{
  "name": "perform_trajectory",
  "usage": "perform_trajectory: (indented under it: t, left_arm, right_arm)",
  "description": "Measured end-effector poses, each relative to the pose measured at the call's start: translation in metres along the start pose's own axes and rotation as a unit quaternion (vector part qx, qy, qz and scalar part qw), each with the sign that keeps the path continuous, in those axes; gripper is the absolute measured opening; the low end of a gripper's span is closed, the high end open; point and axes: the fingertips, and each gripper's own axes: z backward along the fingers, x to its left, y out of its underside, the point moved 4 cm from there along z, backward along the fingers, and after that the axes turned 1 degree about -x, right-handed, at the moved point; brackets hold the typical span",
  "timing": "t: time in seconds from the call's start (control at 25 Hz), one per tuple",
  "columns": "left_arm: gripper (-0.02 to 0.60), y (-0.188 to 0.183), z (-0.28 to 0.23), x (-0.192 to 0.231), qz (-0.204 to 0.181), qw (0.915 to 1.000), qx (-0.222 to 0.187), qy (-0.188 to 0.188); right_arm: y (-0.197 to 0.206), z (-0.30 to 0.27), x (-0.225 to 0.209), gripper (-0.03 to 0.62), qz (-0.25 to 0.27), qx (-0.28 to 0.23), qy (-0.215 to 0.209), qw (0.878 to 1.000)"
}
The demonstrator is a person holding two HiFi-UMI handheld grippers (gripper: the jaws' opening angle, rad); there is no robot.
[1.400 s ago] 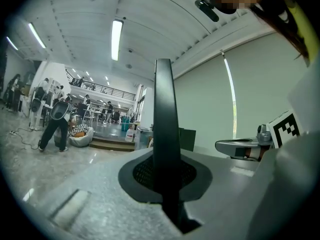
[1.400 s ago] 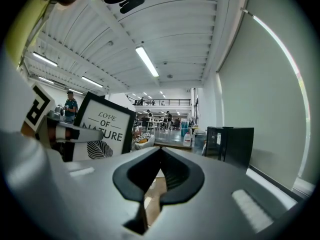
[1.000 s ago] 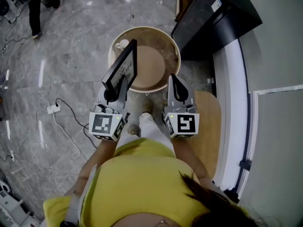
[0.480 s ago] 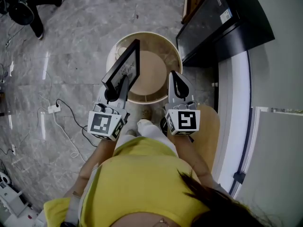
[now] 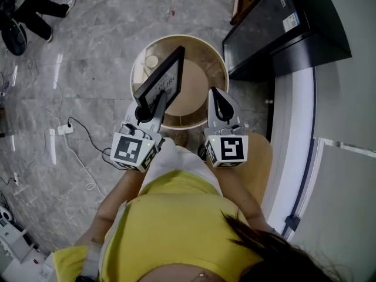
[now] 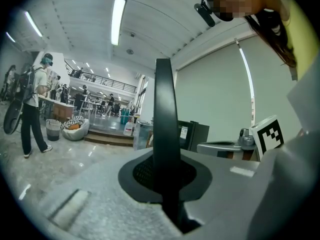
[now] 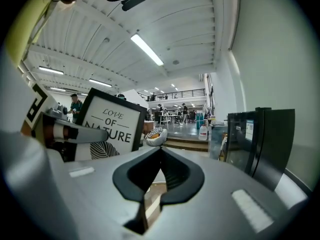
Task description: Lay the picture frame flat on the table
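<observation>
Head view: left tool (image 5: 151,107) grips the picture frame (image 5: 161,80) tilted above the table (image 5: 197,87); right tool (image 5: 218,100) closed, empty.

Grey marble floor (image 5: 88,75) all round, white power strip (image 5: 63,129) lying at left w/ cords running off it. Black cabinet (image 5: 282,28) top right, small label on its top. Bystander's legs (image 5: 41,6) top left, dark trousers, well apart from the strip.
</observation>
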Motion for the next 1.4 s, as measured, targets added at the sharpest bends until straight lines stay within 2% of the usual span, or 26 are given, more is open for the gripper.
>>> perform_trajectory:
  t: [0.48,1.0,1.32,1.4]
  left_arm:
    - [0.008,0.035,-0.041,0.027,0.04,0.9963,0.05,0.057]
    - [0.008,0.113,-0.091,0.055,0.073,0.9885,0.086,0.1]
    - [0.008,0.174,-0.109,0.073,0.1,0.9838,0.1,0.11]
    - [0.008,0.186,-0.115,0.079,0.113,0.9819,0.101,0.113]
  right_arm:
    - [0.036,-0.043,0.005,0.0,-0.026,0.049,-0.016,0.998]
    - [0.12,-0.093,-0.016,0.002,-0.036,0.075,-0.017,0.996]
    - [0.175,-0.115,-0.016,0.002,-0.049,0.08,-0.038,0.995]
    - [0.188,-0.122,-0.013,0.053,-0.065,0.091,-0.049,0.993]
